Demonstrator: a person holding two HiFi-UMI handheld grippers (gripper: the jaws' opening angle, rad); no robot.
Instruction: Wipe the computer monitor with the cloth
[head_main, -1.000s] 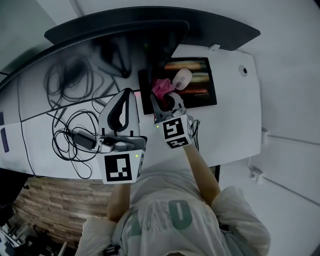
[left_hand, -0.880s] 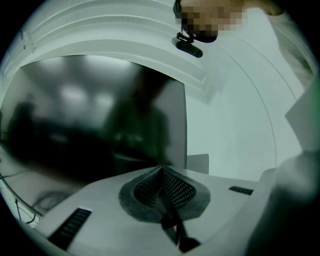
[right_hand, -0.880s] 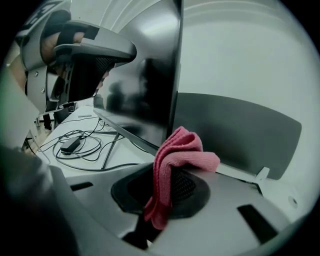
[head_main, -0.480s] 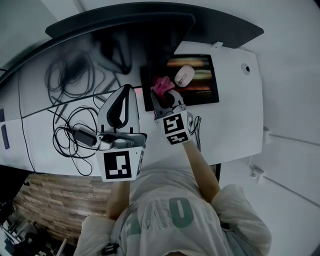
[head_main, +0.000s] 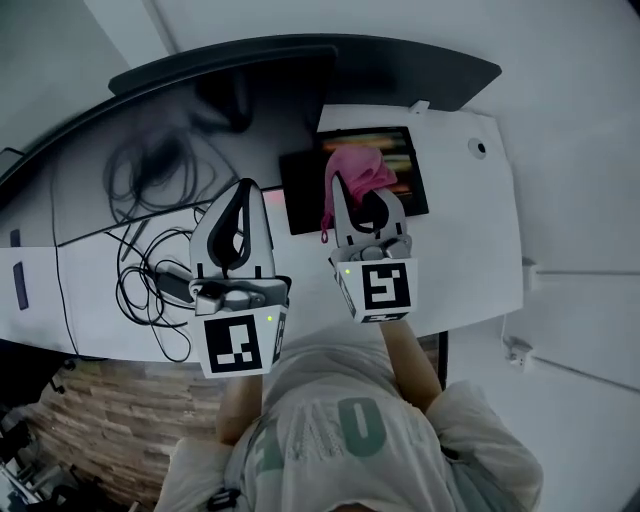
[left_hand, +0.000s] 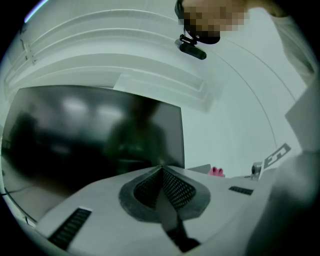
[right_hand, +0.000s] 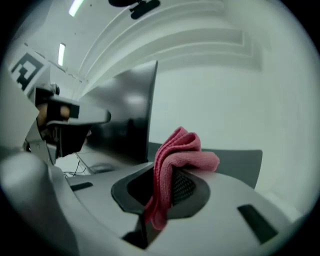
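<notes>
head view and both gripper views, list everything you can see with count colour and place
monitor: one, black, screen dark, standing at the back of the desk
desk: one, white, under everything
mouse pad: one, dark with a coloured print, in front of the monitor's right part
cables: a tangle, black, on the desk's left half
cloth: one, pink, clamped in the right tongs above the mouse pad
floor: brown wood planks, lower left
shirt: one, light grey, on the person, bottom of the head view
left tongs: grey, shut and empty, over the desk's middle
right tongs: grey, shut on the cloth
</notes>
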